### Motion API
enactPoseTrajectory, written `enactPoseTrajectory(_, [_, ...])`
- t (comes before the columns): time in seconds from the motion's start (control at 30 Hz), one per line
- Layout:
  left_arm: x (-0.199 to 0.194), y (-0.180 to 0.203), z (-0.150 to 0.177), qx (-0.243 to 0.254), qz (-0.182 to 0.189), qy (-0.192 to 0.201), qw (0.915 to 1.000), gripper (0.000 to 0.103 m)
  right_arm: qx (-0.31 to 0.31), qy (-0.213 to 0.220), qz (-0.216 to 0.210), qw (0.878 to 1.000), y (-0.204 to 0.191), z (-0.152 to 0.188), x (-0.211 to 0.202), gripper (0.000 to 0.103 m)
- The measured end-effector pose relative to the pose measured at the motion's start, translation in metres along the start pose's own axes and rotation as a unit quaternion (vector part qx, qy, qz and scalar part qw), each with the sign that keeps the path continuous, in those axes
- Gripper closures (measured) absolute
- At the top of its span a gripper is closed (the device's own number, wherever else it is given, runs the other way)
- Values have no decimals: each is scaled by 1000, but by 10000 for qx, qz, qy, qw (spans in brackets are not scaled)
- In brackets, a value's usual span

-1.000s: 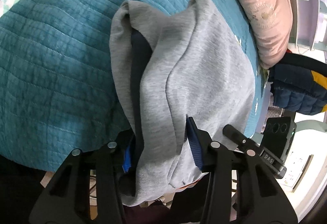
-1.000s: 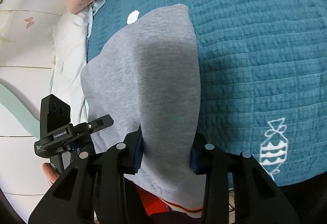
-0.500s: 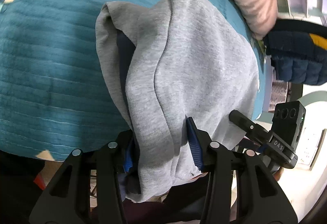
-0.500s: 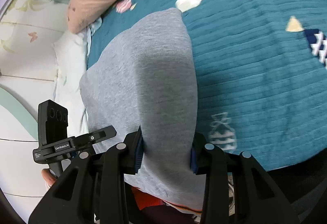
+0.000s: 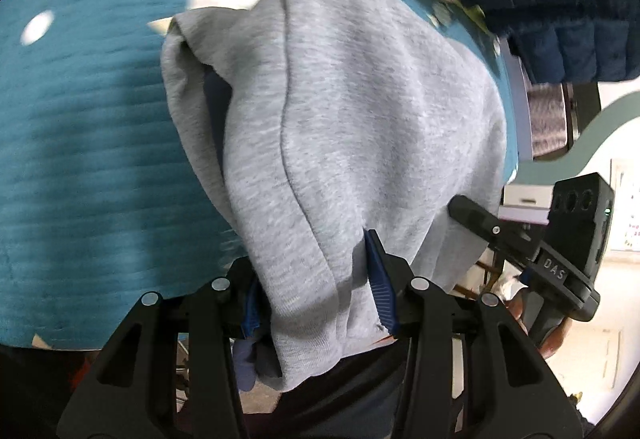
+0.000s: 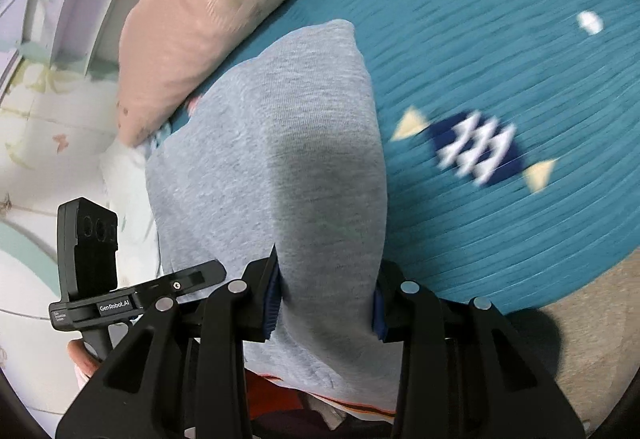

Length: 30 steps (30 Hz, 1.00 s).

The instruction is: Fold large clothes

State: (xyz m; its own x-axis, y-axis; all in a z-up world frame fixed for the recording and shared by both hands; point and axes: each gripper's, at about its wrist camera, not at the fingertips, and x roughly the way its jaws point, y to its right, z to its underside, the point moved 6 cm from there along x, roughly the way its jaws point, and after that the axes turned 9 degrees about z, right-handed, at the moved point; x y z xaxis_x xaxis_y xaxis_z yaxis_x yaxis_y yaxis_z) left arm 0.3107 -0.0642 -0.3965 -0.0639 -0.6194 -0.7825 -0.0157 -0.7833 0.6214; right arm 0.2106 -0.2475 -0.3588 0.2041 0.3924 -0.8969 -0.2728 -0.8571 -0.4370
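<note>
A grey sweatshirt (image 5: 352, 111) with a dark blue lining hangs folded between both grippers above a teal quilted bedspread (image 5: 92, 143). My left gripper (image 5: 316, 279) is shut on its near edge, cloth bunched between the blue pads. My right gripper (image 6: 324, 291) is shut on the other near edge of the same garment (image 6: 280, 143). The far end of the garment reaches toward the pink pillow. Each view shows the other gripper beside the cloth: the right one (image 5: 560, 239) and the left one (image 6: 104, 271).
A pink pillow (image 6: 224, 7) lies along the head of the bed. A dark blue padded item with a yellow patch (image 5: 560, 19) sits beyond the bed's edge. White bedding (image 6: 128, 191) and a pale wall are at the left. The bed's edge and floor (image 6: 592, 339) show at lower right.
Both grippers, still shut on the sweatshirt, have swept across the bed toward the pillow. The bedspread patterns have shifted and blurred. The blue padded item has come closer in the left wrist view.
</note>
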Motion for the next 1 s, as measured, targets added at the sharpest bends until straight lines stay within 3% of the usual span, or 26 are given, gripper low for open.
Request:
enactPoseTrajectory(0.17, [43,70,-27,533,-95,-338,9980,59,201,295,234,9991,47,-29,-42,70])
enactPoseTrajectory(0.4, [104,153,-56,1001,45,-764,9920,59,410,665,763,9940,114,-75,-106,70])
enactPoseTrajectory(0.53, [150,194,-72,1199,97,-1045,9872,59,547,577,1075,9910,156,-98,-127,70])
enactPoseTrajectory(0.73, [210,206,-91,1175,147,-1344,9838,59,802,438,1459,9851,223,-128,-136,70])
enactPoseTrajectory(1.0, [276,194,-122,1014,-23,-1403,9849,59,1405,135,1510,9784,302,-162,-93,70])
